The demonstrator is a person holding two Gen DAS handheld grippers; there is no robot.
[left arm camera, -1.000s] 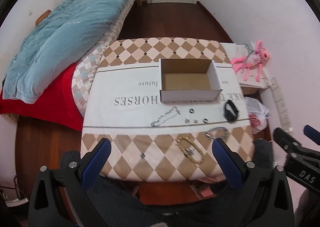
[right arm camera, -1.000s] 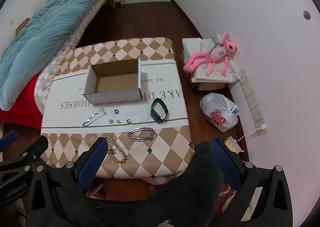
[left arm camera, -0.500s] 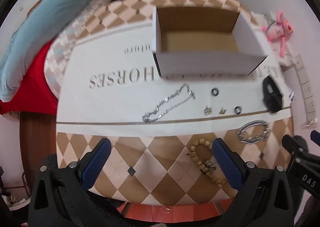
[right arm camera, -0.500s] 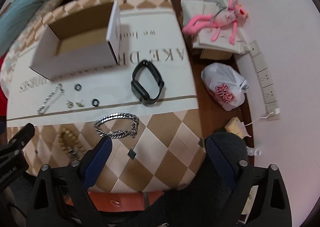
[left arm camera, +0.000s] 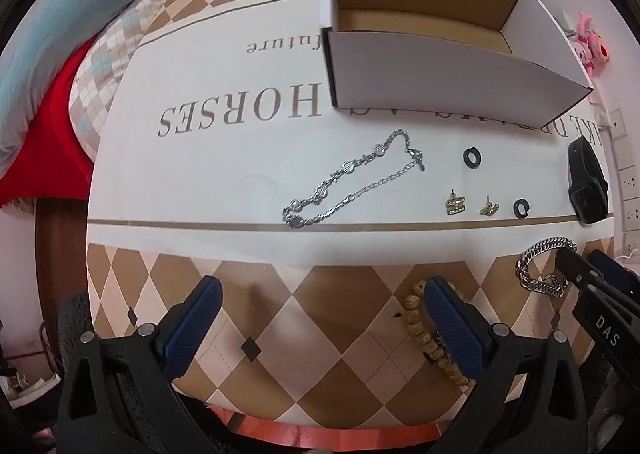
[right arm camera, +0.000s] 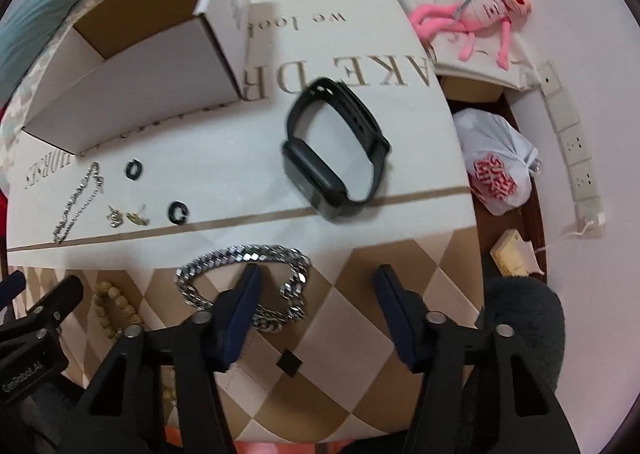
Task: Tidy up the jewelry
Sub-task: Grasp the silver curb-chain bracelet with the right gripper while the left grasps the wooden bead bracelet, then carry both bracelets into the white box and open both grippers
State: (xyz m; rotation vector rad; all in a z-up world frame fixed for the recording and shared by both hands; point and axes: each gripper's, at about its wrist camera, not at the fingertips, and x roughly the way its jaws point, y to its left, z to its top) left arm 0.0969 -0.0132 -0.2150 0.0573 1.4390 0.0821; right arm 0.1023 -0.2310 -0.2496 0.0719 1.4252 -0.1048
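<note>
An open cardboard box (left arm camera: 452, 72) stands at the back of the cloth-covered table (left arm camera: 224, 174). In front of it lie a thin silver chain (left arm camera: 348, 182), two black rings (left arm camera: 472, 157), gold earrings (left arm camera: 456, 205), a black smartwatch (right arm camera: 334, 152), a thick silver bracelet (right arm camera: 240, 266) and a wooden bead bracelet (left arm camera: 420, 324). My left gripper (left arm camera: 320, 300) is open and empty over the table's near edge, its right finger over the beads. My right gripper (right arm camera: 318, 288) is open and empty, its left finger over the thick bracelet.
A bed with a blue quilt (left arm camera: 44, 26) is at the left. At the right, a pink plush toy (right arm camera: 476, 20) on folded cloth, a white plastic bag (right arm camera: 496, 162) on the floor and wall sockets (right arm camera: 572, 142).
Both grippers have moved forward and down toward the table. The jewelry now looks much larger, and the right gripper has come over the thick silver bracelet.
</note>
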